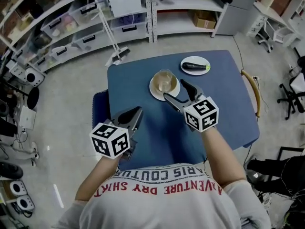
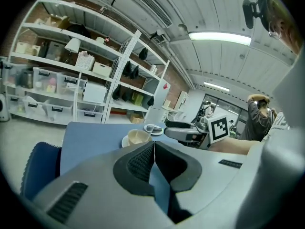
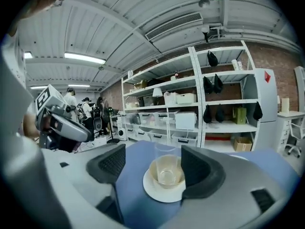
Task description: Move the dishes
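Note:
A clear glass (image 1: 166,79) stands in a beige bowl on a white saucer (image 1: 156,90) on the blue table (image 1: 143,85). My right gripper (image 1: 178,91) is open just in front of that stack, its jaws on either side of it in the right gripper view, where the glass (image 3: 167,162) and saucer (image 3: 153,189) sit between them. Farther back a white plate (image 1: 195,61) carries a dark eggplant (image 1: 196,67). My left gripper (image 1: 137,113) hovers over the table's near left, jaws shut with nothing between them (image 2: 153,151). In the left gripper view the bowl (image 2: 138,137) lies ahead.
A blue chair cushion (image 1: 98,109) sits at the table's left edge. A wooden chair back (image 1: 254,89) stands to the right. Shelves with storage bins (image 1: 90,20) line the far wall, and a broom (image 1: 112,42) leans there. Office chairs (image 1: 290,94) stand at the far right.

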The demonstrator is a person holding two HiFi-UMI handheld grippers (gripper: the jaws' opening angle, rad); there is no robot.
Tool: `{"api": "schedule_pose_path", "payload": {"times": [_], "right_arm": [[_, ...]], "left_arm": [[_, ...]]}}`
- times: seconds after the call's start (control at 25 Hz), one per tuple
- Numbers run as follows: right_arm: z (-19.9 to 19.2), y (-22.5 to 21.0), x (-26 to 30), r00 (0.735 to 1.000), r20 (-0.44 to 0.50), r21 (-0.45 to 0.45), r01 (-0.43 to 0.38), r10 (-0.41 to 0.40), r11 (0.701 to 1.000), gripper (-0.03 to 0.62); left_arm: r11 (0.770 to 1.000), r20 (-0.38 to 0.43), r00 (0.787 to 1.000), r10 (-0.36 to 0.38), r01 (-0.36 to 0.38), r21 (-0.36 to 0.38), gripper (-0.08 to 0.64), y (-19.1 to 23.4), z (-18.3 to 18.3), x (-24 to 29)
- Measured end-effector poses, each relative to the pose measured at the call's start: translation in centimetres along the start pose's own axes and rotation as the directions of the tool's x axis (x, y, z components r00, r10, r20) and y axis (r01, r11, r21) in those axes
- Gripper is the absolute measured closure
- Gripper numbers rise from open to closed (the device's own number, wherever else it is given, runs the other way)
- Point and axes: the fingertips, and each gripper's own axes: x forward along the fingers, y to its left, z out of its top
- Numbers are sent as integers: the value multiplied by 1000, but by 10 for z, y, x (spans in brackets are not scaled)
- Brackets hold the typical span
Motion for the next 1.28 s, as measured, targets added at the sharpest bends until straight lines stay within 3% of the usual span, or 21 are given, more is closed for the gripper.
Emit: {"api": "schedule_pose_path", "payload": {"times": [0.6,0.8,0.92,1.28], "right_arm": [[-26,-33,88,998,-69,-51,-17,13,999,250],[-29,-26,99,996,-87,-93,-35,27,995,254],[-25,-27,101,996,-82,-95,-26,18,995,307],[-25,-28,101,994,-104,-91,-26,17,996,308]], "left_arm": [[992,25,993,118,-117,-55,531,37,-4,20],[988,8,991,135,-134,-83,531,48,-14,19],[986,4,990,141,-140,-87,531,50,-15,17],[985,5,989,149,-148,-89,531,48,-13,11]]}}
